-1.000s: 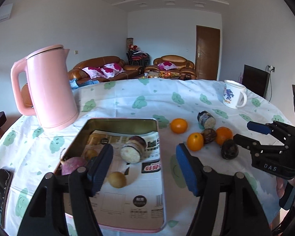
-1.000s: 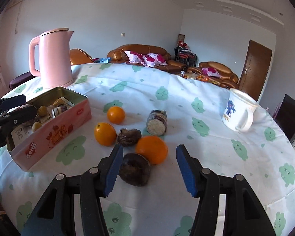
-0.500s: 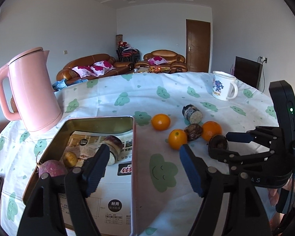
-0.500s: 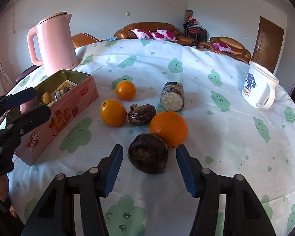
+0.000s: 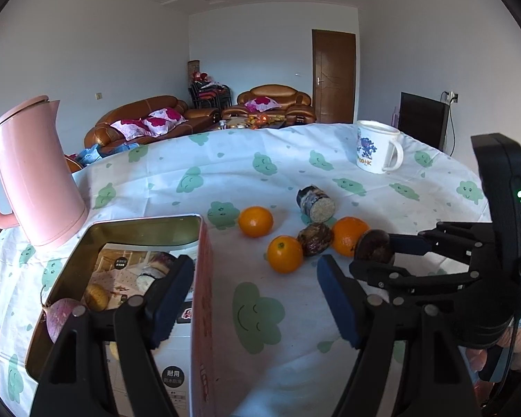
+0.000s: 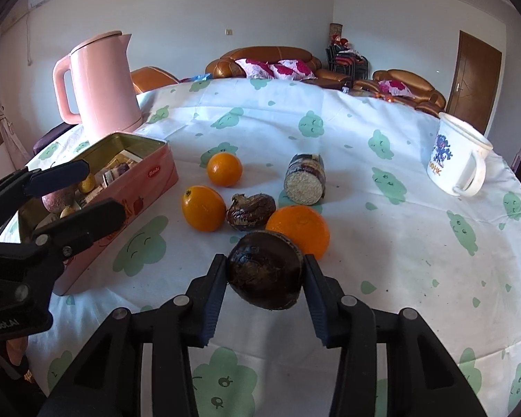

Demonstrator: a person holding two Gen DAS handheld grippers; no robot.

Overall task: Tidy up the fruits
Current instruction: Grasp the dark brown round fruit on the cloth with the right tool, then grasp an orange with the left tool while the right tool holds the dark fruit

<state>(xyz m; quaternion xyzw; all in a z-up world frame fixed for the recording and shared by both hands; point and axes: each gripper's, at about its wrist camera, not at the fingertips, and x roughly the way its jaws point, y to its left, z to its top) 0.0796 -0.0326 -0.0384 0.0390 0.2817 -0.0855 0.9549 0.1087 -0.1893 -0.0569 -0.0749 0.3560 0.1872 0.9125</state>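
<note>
Our right claw pinched the dark fruit, both pads against its sides, low on the counter and just in front of the big orange. Our left claw hung spread and empty over the near wall of the tin.

We judged the grip the main risk: the fruit was round and rough-skinned, held only at two narrow contacts, so a quick lift or a twist could have let it roll out and drop. The big orange looked touching or nearly so; dragging instead of lifting could have sent it rolling into the wrinkled fruit and the small orange. The left claw sat in the likely path to the tin, so we risked a collision. The tin already held several items, leaving little room.
</note>
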